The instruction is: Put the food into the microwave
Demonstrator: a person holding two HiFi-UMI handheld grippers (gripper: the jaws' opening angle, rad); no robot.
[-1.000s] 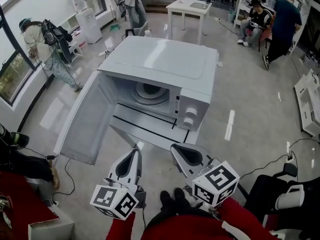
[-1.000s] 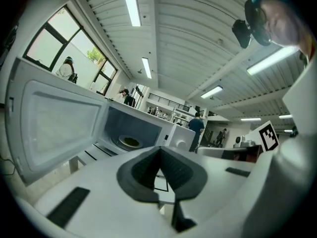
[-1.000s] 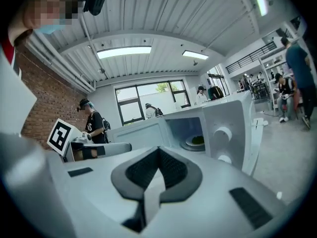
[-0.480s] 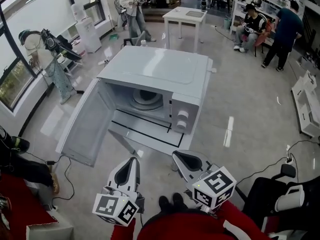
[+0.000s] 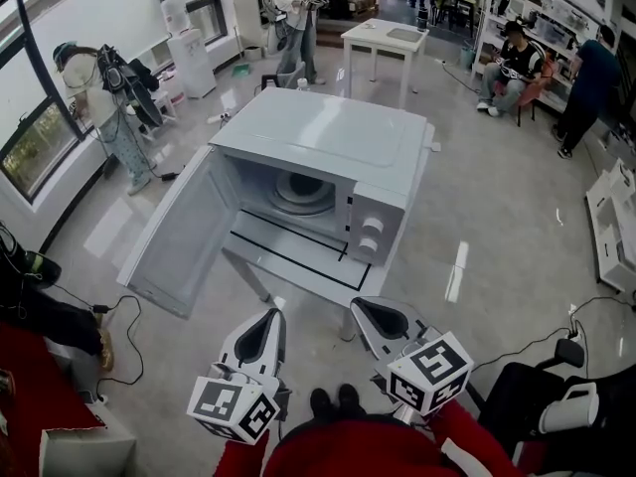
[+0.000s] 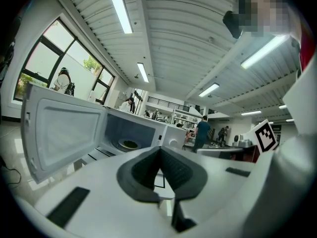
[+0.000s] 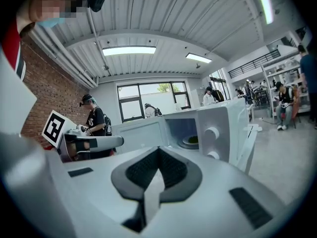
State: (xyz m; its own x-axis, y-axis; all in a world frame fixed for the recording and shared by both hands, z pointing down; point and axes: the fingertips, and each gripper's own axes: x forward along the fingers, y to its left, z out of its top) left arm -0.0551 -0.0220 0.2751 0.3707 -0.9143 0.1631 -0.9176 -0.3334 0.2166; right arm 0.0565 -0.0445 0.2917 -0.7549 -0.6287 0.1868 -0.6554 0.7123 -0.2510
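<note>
The left tool [image 5: 266,318] and the right tool [image 5: 362,308] are held side by side, both clenched with nothing between the jaws. Ahead of them, clear of both tips, the microwave [image 5: 318,132] stands on a white surface [image 5: 298,269]. Its door [image 5: 184,237] is swung wide open on the left tool's side. Inside the cavity, beyond both tools, a dish [image 6: 130,144] holds something green, too small to tell further.
</note>
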